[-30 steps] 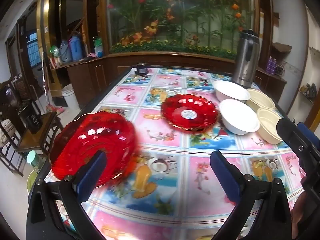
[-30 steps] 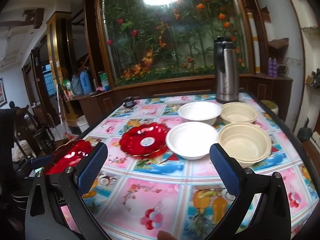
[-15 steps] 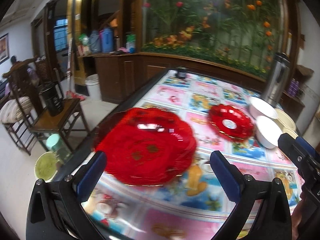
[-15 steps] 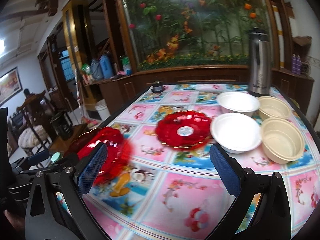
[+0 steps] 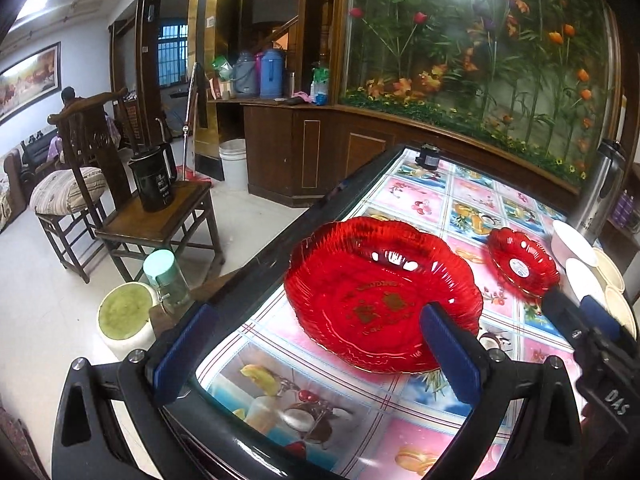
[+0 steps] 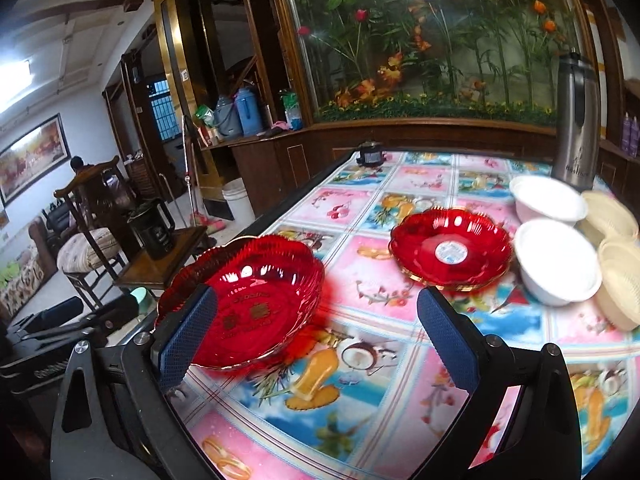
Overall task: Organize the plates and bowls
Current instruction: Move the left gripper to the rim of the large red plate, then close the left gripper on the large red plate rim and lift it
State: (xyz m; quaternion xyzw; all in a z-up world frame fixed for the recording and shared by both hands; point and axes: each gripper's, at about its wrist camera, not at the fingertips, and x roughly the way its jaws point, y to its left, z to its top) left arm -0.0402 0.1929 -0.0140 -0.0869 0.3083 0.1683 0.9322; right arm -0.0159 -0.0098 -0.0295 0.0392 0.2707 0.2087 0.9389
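Note:
A large red glass plate [image 5: 380, 292] lies at the table's left edge. My left gripper [image 5: 316, 354] is open just short of it, and the right fingertip [image 5: 448, 352] overlaps its near rim. My right gripper [image 6: 318, 336] is open too, its left fingertip [image 6: 188, 332] in front of the same large plate [image 6: 260, 280]. A smaller red plate [image 6: 452, 248] sits mid-table. Beside it are two white bowls [image 6: 556, 264] and two cream bowls [image 6: 624, 280]. The right gripper's body [image 5: 592, 332] shows at the right of the left wrist view.
A steel thermos [image 6: 574, 120] stands at the far right of the table [image 6: 360, 380], a small black object [image 6: 370, 156] at its far end. Left of the table are a wooden chair with a black kettle [image 5: 154, 184], a green-lidded bottle [image 5: 166, 280] and a round stool [image 5: 124, 316].
Both grippers have swung left and come closer to the large red plate. It now sits sharp and large between the left gripper's fingers. The other dishes have not moved.

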